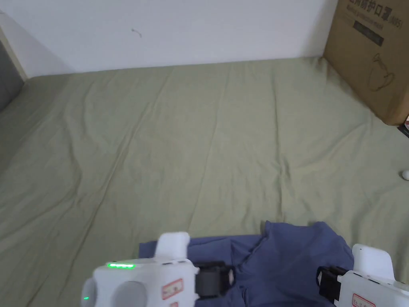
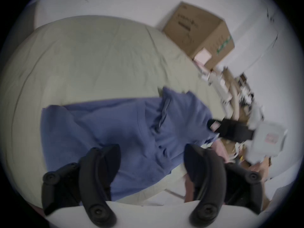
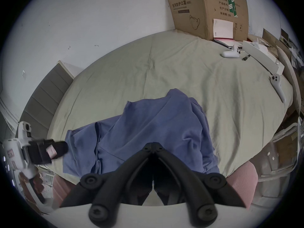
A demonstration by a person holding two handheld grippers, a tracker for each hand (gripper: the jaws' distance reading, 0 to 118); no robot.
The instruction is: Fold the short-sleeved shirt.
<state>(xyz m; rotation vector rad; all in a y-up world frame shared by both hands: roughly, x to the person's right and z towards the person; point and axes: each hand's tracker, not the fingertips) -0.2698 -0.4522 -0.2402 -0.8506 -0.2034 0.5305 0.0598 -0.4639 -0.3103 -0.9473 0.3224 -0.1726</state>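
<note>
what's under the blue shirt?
The blue shirt lies crumpled on the green bedsheet, at the near edge of the bed. The sheet shows all around it; anything beneath the cloth itself is covered and cannot be seen.

bed [image 1: 179,140]: wrinkled pale-green sheet | wall [image 1: 179,28]: plain white, behind bed | box [image 1: 375,52]: brown cardboard, far right corner of bed | headboard [image 3: 44,96]: grey, left end

shirt [image 3: 148,132] | blue, short-sleeved | crumpled, partly folded | near bed edge

Blue shirt [image 1: 279,260], olive-green sheet [image 1: 179,140]
</note>
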